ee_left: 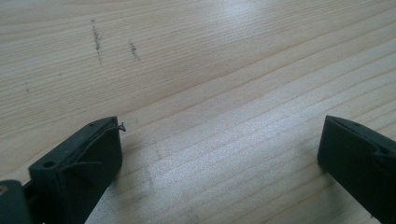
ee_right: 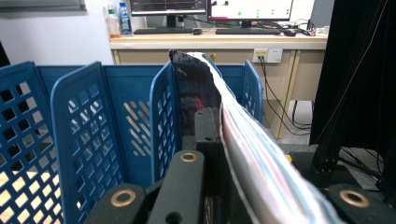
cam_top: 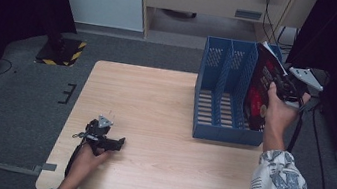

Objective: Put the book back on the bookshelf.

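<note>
Right gripper view looks along the right tool (ee_right: pixel 219 154), whose black jaws are pressed onto a magazine (ee_right: pixel 243 154): one jaw lies against the dark cover, and the pale page edges curve past it on the other side. The far end of the magazine reaches the rightmost bay of the blue file rack (ee_right: pixel 79 135), next to a perforated divider. From the high view, the right tool (cam_top: pixel 279 87) is held up at the rack's right end, and the magazine (cam_top: pixel 259 90), red and black on its cover, stands tilted, with its lower part inside the blue file rack (cam_top: pixel 222 90). Its bottom edge is hidden behind the rack wall, so whether it rests on the rack floor cannot be told. The second jaw is covered by the pages.

Left tool (ee_left: pixel 219 154) has its jaws spread wide, with bare wood between them; in the high view the left tool (cam_top: pixel 116 143) lies low on the tabletop (cam_top: pixel 154 107), well apart from the rack.
</note>
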Motion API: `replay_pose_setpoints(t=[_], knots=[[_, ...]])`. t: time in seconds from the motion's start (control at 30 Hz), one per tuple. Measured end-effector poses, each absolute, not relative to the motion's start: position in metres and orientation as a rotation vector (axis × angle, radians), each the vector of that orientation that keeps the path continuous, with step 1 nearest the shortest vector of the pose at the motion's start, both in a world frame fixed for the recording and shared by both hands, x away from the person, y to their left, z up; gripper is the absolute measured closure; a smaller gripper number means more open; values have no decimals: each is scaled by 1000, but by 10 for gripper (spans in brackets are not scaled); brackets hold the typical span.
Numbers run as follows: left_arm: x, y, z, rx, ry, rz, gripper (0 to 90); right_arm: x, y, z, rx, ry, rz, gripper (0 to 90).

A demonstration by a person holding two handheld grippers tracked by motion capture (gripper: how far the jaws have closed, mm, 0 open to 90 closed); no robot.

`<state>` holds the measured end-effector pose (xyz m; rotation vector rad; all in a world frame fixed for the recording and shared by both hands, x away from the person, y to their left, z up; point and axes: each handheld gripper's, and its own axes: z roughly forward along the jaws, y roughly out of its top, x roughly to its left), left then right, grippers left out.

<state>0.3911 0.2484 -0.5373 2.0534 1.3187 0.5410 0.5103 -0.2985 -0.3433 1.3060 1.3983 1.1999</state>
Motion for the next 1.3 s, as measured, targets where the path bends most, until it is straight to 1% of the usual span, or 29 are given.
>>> replay_pose_setpoints(t=[0.8,1.3], knots=[[391,248,-537,2053,1320,541,0,510,-296,-348,1268,1411,1144,872],[391,248,-537,2053,1321,542,0,510,-308,-349,1272,1382,1137,872]])
